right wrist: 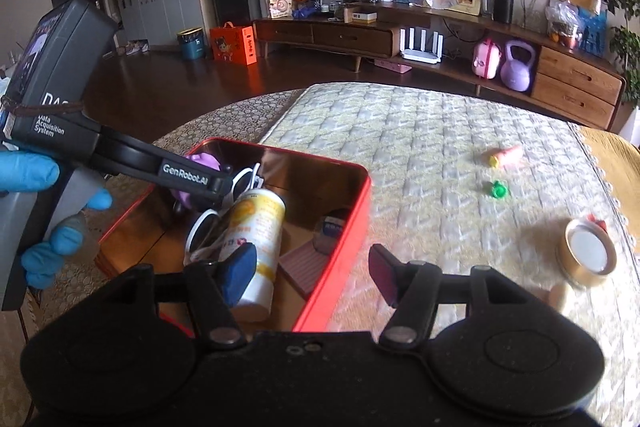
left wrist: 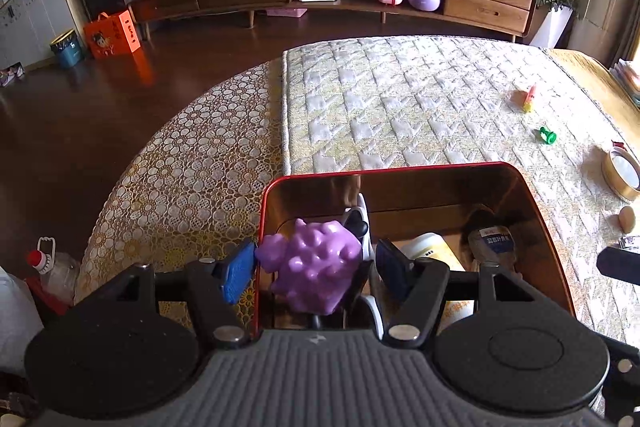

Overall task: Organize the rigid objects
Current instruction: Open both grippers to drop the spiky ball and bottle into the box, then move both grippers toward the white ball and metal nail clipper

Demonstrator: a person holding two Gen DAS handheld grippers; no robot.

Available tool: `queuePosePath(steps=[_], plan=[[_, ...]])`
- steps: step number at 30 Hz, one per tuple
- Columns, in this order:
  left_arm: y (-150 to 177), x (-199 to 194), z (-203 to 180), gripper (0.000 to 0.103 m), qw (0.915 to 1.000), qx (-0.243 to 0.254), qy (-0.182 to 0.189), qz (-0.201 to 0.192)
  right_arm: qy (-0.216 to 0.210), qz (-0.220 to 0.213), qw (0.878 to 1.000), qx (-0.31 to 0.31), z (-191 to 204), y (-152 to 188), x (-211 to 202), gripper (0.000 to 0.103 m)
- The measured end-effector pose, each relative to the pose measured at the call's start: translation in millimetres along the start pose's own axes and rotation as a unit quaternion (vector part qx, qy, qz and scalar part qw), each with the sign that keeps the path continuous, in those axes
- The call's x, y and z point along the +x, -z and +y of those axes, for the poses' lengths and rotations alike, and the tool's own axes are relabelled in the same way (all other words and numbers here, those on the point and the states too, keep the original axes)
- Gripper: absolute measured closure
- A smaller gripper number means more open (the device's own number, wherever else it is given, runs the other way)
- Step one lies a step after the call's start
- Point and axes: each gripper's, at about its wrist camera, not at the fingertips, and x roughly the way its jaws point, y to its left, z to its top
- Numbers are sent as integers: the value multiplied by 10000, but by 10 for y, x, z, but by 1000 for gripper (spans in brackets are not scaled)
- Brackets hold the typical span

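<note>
Quilted table (left wrist: 400,99): left gripper (left wrist: 316,263) pinches purple toy (left wrist: 316,267), hiding box (left wrist: 532,211) contents; right gripper (right wrist: 312,267) spread.

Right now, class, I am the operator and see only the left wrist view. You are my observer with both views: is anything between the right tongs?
Observer: No. The right tongs stand open with nothing between them.
Operator: What lies beside the can in the tin?
Observer: A pink ridged block lies on the floor of the red tin, beside the yellow-and-white can.
Operator: What holds the left tongs?
Observer: A blue-gloved hand grips their handle.
</note>
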Motion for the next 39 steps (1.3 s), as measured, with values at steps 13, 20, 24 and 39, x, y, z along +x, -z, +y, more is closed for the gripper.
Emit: queuePosePath(steps=[13, 20, 24, 39], plan=[[164, -304, -72, 38, 9999, 73, 26, -88, 92, -75, 9993, 349, -198, 261, -570, 36], [283, -540, -242, 32, 9995, 175, 173, -193, 338, -196, 9975, 583, -473, 466, -964, 28], [337, -657, -393, 32, 9990, 256, 276, -224, 535, -228, 9953, 778, -685, 584, -1135, 23], [466, -863, -1141, 23, 9945, 568, 797, -379, 1002, -407, 9847, 1368, -1303, 812, -1361, 7]])
